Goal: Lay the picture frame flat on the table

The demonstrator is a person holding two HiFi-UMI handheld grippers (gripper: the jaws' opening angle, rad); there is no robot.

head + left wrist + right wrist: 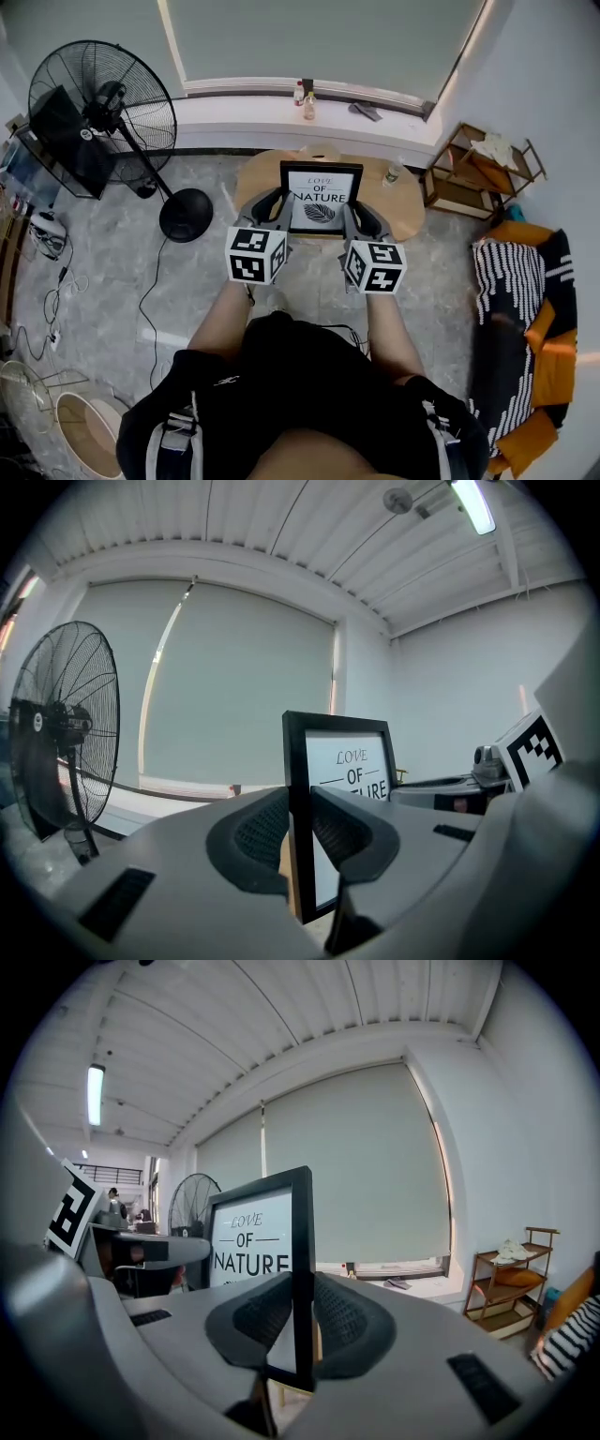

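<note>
**A:** Ribbed pads (258, 832) fill the bottom of our left gripper view. They press on the left rail of the picture frame (345, 772), so our left gripper (302, 829) is clamped on it.

**B:** It's the same on the other side. Our right gripper (302, 1321) pinches the right rail between its pads, with no gap showing.

**A:** And where do we have the frame, seen from the head view?

**B:** It stands upright with the print facing us, between the two grippers, over the near part of the round wooden table (405, 208). We cannot tell whether its lower edge rests on the top or hangs just above it.

**A:** How do we expect it to handle?

**B:** We judge it stiff and light, so it should not sag between two grips. The front looks glazed, so we treat it as fragile. The smooth black rails could slip if we twist unevenly. We hold both side rails partway up, which seems the right place. From there we can tip the top away from us and lower both sides together.

**A:** What is around it?

**B:** A small bottle (392, 172) stands on the table, just beside the frame on the right. Well apart from the table, a standing fan (94, 103) is on the left and a wooden shelf (478, 169) on the right.
</note>
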